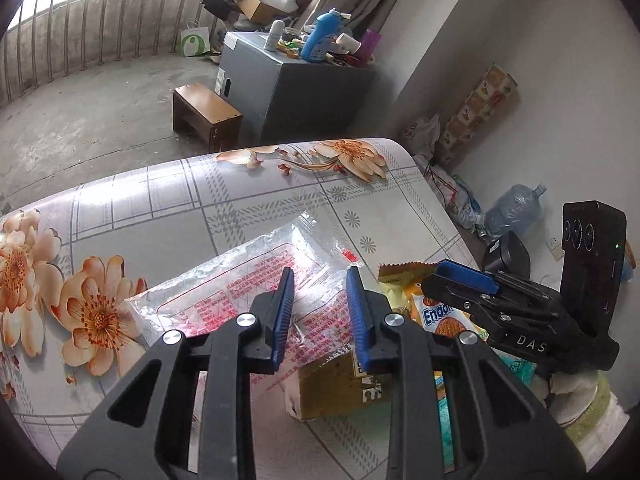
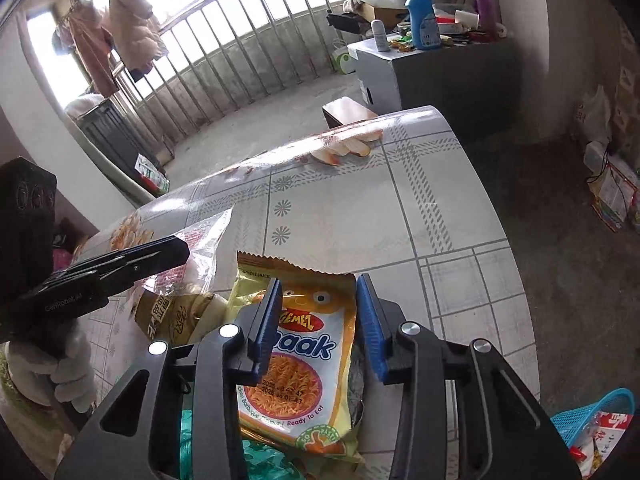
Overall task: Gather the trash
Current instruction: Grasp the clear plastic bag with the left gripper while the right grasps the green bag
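Floral tablecloth [image 1: 160,200], concrete floor [image 1: 100,92]; both hand-held grippers [image 1: 320,280] [image 2: 318,284] wide, empty.

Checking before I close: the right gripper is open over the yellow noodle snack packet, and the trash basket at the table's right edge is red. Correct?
Not quite. The basket is blue, not red; the right wrist view shows it at the lower right. The rest holds: the right gripper is open over the yellow noodle snack packet.

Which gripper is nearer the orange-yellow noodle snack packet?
Right. The right gripper hovers directly over the orange-yellow noodle snack packet; the left gripper sits over the clear printed plastic bag beside it.
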Available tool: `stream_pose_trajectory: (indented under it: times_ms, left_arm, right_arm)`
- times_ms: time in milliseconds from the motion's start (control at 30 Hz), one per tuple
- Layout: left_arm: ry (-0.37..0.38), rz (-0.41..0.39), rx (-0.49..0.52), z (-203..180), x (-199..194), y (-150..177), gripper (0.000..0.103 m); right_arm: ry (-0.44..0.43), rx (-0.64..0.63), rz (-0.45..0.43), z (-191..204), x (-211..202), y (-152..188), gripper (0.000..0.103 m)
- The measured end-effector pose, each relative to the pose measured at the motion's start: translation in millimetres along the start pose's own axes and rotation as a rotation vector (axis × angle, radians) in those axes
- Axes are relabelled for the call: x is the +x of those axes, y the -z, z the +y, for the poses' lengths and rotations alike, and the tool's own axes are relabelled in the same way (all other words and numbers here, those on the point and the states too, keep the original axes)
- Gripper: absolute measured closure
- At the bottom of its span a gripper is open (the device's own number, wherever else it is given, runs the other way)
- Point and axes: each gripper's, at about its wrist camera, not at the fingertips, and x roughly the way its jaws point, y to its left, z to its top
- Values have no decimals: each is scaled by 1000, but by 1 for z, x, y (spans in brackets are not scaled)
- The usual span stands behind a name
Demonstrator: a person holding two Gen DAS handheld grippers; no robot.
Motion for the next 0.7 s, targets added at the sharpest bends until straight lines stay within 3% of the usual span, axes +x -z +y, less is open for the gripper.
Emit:
stream_pose_trajectory:
  times_ms: [167,533,700]
  left_arm:
    - [23,24,35,-32,-28,51,79]
    - [71,27,-34,-90,-121,198,79]
    - [46,-7,-51,-99,-145,228,78]
  right_arm:
    - [-36,19,-6,14,-26,41,70]
    - [-81,78,-38,51,-114,184,70]
    - [-106,123,-46,53,-136,219,69]
